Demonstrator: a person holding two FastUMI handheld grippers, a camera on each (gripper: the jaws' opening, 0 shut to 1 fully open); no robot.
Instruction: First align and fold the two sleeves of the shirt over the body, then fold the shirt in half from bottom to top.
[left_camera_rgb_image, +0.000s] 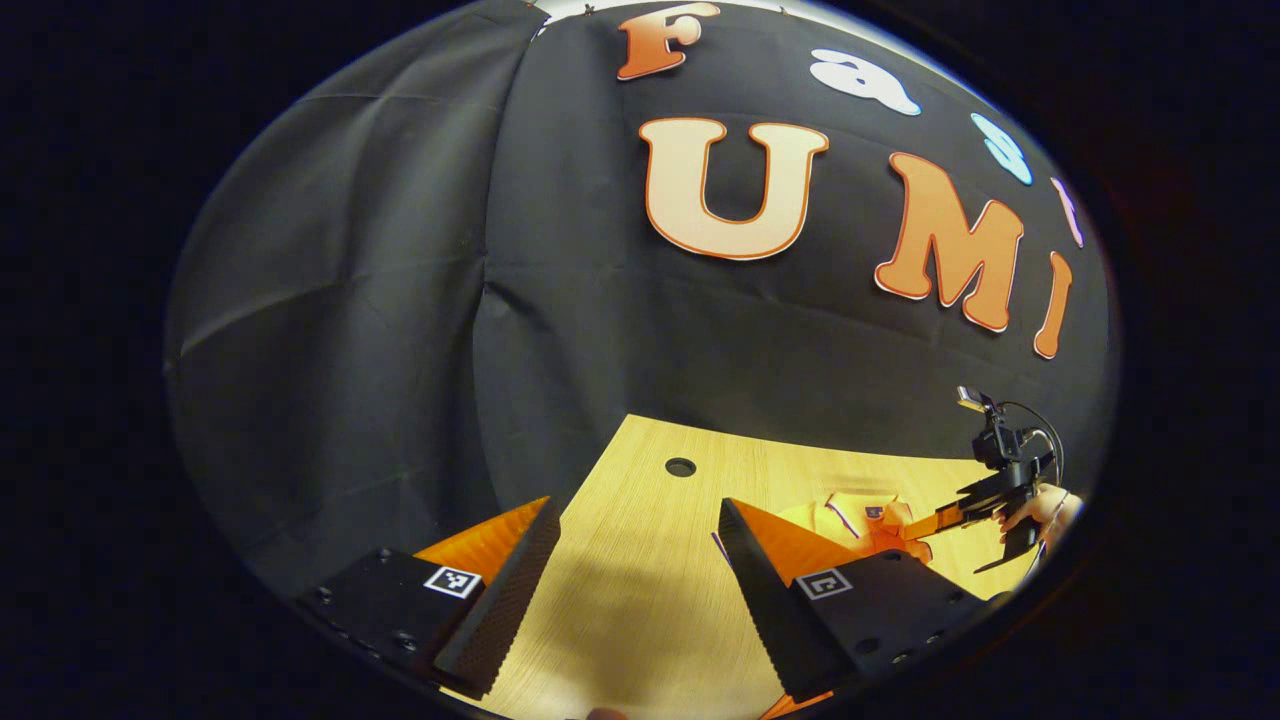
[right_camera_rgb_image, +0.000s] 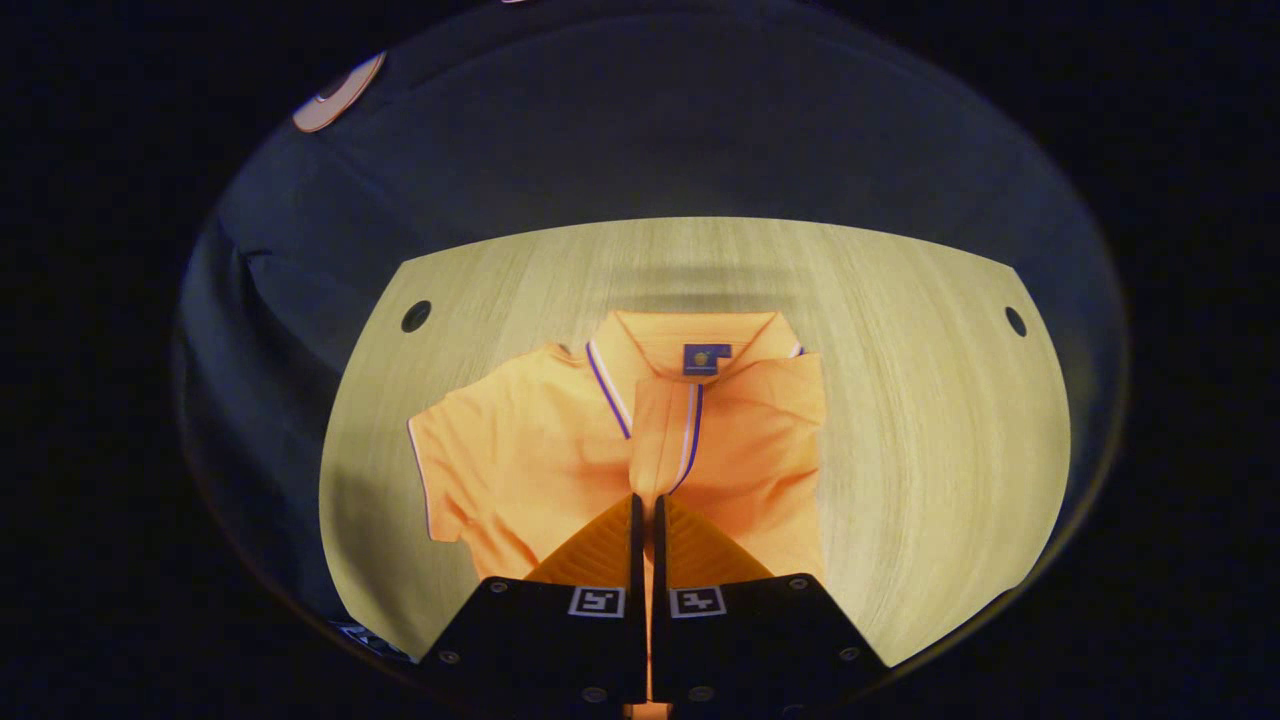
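left gripper (left_camera_rgb_image: 640, 560): fingers wide apart, holding nothing, above table (left_camera_rgb_image: 640, 600) | right gripper (right_camera_rgb_image: 645, 510): fingers nearly together, pinching shirt (right_camera_rgb_image: 520, 450) sleeve fabric over the body

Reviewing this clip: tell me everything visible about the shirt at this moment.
The shirt is an orange polo in soft knit-looking fabric, with a collar, purple-and-white trim along the collar and sleeve edge, and a small dark label inside the neck. It lies on the wooden table, collar toward the far edge. One sleeve is already folded over the body; the other still lies spread out flat. The right gripper, fingers nearly closed, appears to pinch the edge of the folded part. The left gripper is open and apart from it.
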